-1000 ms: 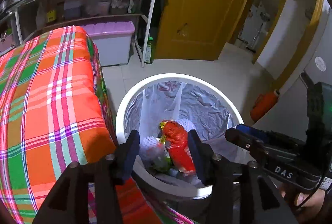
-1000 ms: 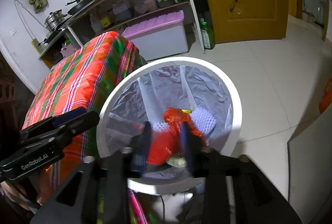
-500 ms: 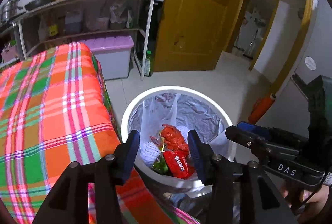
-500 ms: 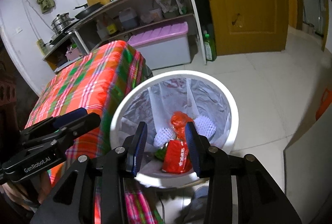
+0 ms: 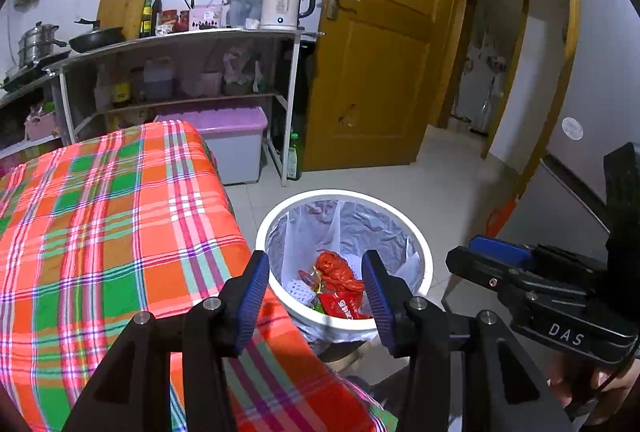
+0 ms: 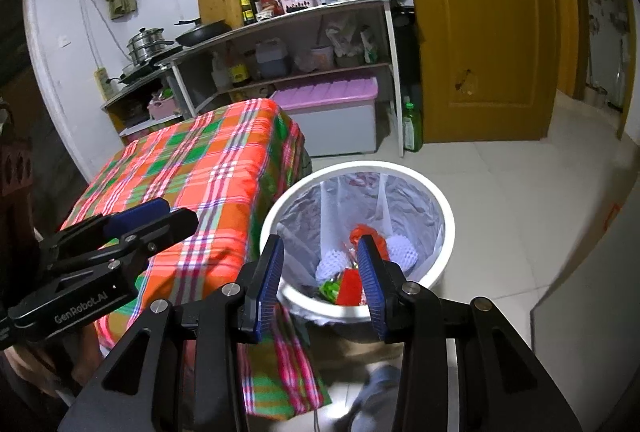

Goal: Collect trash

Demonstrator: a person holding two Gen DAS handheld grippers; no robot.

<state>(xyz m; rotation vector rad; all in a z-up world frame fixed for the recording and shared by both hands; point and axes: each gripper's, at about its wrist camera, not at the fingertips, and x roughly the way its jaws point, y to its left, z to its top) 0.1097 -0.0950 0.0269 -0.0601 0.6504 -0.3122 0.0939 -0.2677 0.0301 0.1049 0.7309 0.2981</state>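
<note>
The bench [image 5: 100, 232] is the largest thing here, covered with a checked cloth [image 6: 208, 184] in orange, green and pink that hangs down over its edge. Behind it a shelf [image 5: 180, 44] stands against the wall, with a kettle [image 5: 286, 6], a pan [image 5: 96, 38], a pot [image 5: 38, 44], bottles [image 5: 152, 14] and a cutting board [image 5: 126, 0] on top. A box [image 6: 332, 112] with a purple lid sits under the shelf, and a yellow door [image 5: 384, 40] is to the right of it.

A round white bin [image 5: 416, 244] stands on the tiled floor [image 6: 520, 184] just beside the corner of the bench. It is lined with a thin plastic bag [image 5: 360, 224]. The trash lies at the bottom of the bin: an orange bag [image 5: 336, 272], a red packet [image 5: 344, 306], white foam nets [image 6: 402, 246] and something green [image 6: 330, 288] that I cannot identify.

The left gripper [image 5: 314, 292] is above the near rim of the bin, its jaws apart with nothing between them. The right gripper [image 6: 320, 272] is also above the near side of the bin, its jaws apart and empty too. Each gripper shows in the other's view at the side, and part of a hand [image 5: 592, 388] holding the right one shows in the lower corner of the left view
</note>
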